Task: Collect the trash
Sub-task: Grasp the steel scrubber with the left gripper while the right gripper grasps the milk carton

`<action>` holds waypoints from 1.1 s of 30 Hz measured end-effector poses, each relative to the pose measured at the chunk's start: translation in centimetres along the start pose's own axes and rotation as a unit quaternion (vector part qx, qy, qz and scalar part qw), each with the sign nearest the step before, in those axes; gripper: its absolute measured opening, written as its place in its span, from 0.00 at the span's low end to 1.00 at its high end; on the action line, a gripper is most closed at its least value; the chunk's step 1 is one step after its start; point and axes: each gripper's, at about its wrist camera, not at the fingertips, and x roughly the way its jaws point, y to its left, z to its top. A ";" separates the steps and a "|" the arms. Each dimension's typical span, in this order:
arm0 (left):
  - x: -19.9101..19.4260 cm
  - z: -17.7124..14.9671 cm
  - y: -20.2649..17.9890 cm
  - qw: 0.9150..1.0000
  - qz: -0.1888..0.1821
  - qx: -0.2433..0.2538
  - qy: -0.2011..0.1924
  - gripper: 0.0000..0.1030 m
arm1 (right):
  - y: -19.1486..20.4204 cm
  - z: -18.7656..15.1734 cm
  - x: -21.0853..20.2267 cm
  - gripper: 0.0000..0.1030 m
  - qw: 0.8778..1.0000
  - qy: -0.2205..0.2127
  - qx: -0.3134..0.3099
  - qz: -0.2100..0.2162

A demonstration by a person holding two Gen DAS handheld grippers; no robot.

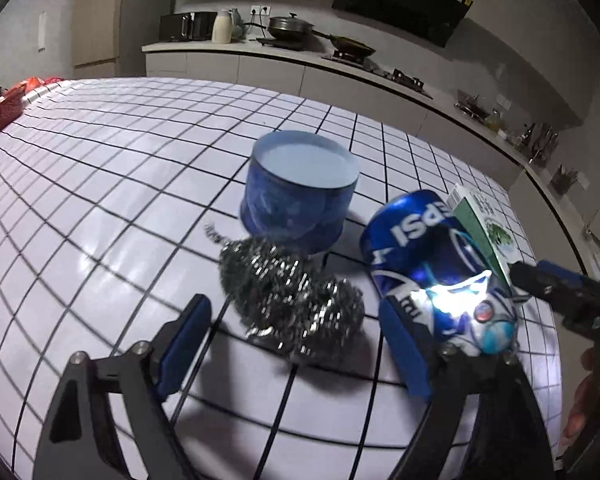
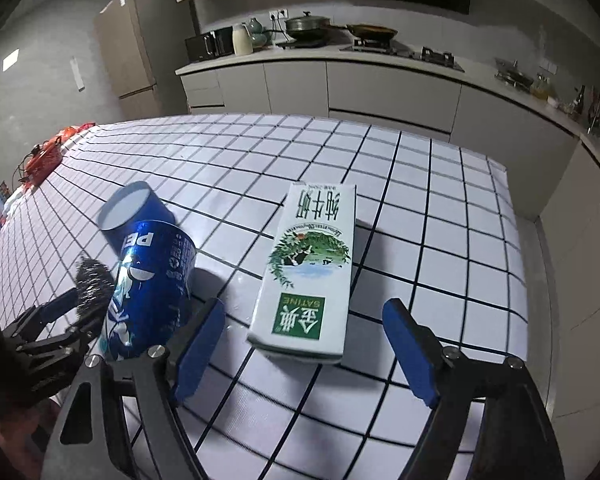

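On the white grid-patterned table point(image 1: 100, 208) lies a steel wool scrubber point(image 1: 292, 300). My left gripper point(image 1: 294, 344) stands open around its near side, and neither blue pad touches it. A crushed blue Pepsi can point(image 1: 432, 264) lies just right of the right pad point(image 1: 404, 348). In the right wrist view a white and green milk carton point(image 2: 308, 272) lies flat. Its near end sits between the pads of my open right gripper point(image 2: 304, 350), with gaps on both sides. The Pepsi can point(image 2: 152, 288) and the scrubber point(image 2: 94, 280) lie to its left.
A round blue tin point(image 1: 300, 192) stands behind the scrubber. Red items point(image 2: 44, 156) sit at the table's far left edge. Beyond the table's far edge a kitchen counter point(image 2: 300, 60) holds pots and a microwave. The table's right edge point(image 2: 512, 216) drops to the floor.
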 end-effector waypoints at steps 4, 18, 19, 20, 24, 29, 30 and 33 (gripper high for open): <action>0.4 0.2 -0.4 1.000 -0.015 0.009 0.009 0.72 | -0.8 0.3 1.9 0.74 1.000 0.015 0.011 -0.001; 1.1 0.5 -3.3 0.998 -0.052 0.042 0.021 0.57 | -3.3 -1.0 0.5 0.54 0.999 0.022 0.030 -0.009; 1.2 0.5 -3.8 0.997 -0.053 0.045 0.022 0.56 | -3.6 -1.3 0.0 0.54 0.999 0.022 0.032 -0.010; 1.2 0.5 -4.0 0.997 -0.054 0.047 0.022 0.52 | -3.9 -1.5 -0.3 0.54 0.999 0.021 0.034 -0.011; 0.4 0.0 -4.7 0.997 -0.057 0.049 0.013 0.49 | -4.8 -2.4 -1.5 0.54 0.999 0.018 0.041 -0.012; -0.4 -0.8 -5.0 0.997 -0.053 0.053 0.012 0.49 | -4.9 -3.6 -2.7 0.54 0.999 0.013 0.040 -0.009; -0.5 -0.9 -4.9 0.997 -0.052 0.052 0.011 0.49 | -4.9 -3.8 -2.8 0.54 0.999 0.012 0.042 -0.009; -1.3 -1.2 -4.6 0.998 -0.047 0.051 0.008 0.49 | -5.2 -4.3 -3.6 0.54 0.999 0.006 0.044 -0.008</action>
